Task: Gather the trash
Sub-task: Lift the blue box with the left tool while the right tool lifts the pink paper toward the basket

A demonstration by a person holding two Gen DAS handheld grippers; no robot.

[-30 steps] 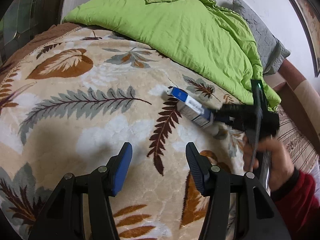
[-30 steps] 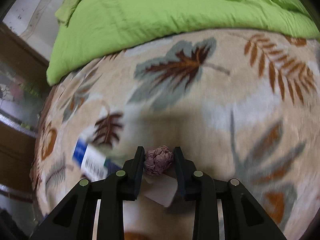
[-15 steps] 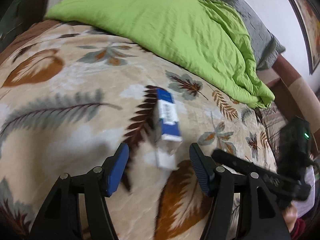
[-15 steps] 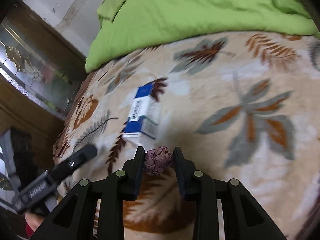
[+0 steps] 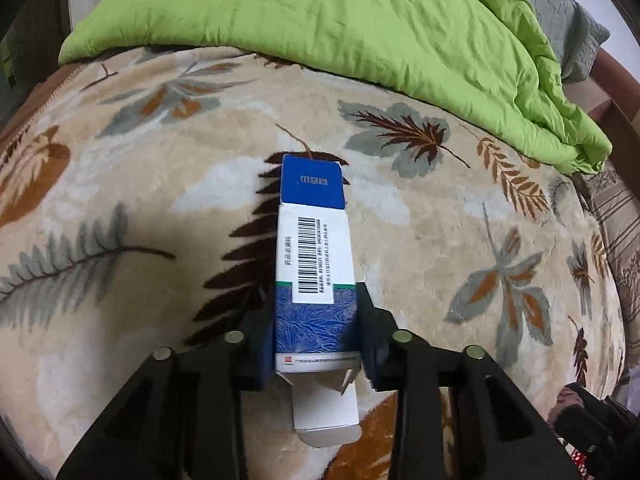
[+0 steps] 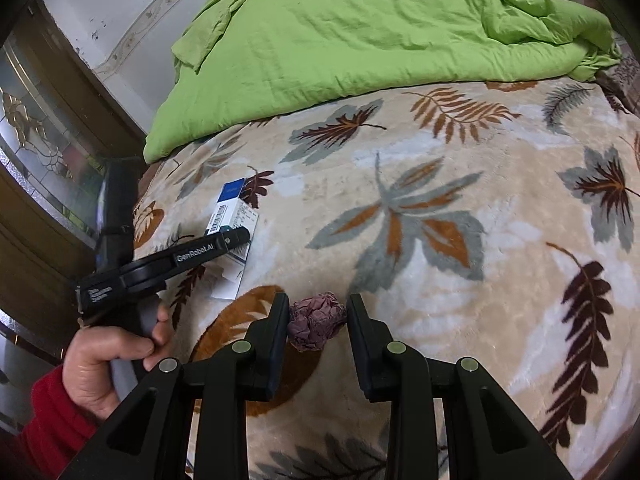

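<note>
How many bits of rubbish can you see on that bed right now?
2. A blue-and-white carton lies on the leaf-patterned blanket, between the left gripper's fingers. A crumpled pinkish paper ball sits in the right gripper. More may hide under the green duvet.

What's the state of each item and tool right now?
left tool: shut on the carton's near end
medicine carton: lying flat on the blanket, near flap open
right tool: shut on the paper wad
crumpled paper wad: pinched between the fingers, above the blanket
green duvet: rumpled, bunched at the bed's far side
leaf-print blanket: spread flat over the bed
</note>
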